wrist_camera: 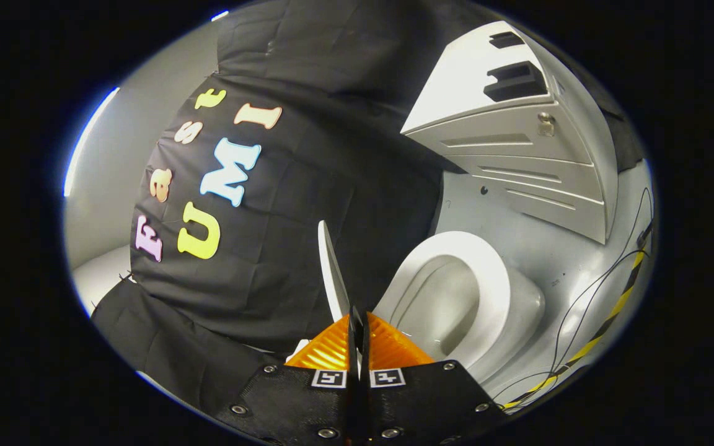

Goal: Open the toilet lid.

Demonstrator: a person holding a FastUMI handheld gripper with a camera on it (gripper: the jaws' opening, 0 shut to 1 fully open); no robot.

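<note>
The white toilet lid stands raised, seen edge-on, well apart from the white seat and the open bowl. The lid's thin edge runs down into the narrow gap between my fingers. My gripper is shut on that edge, with both fingers pressed against it. The seat ring lies flat on the bowl, beside and beyond the fingers.
A white cabinet with slotted handles stands on the grey floor beyond the toilet. Thin black cables and a yellow-and-black striped tape run along the floor next to the bowl. The black cloth wall hangs behind the lid.
</note>
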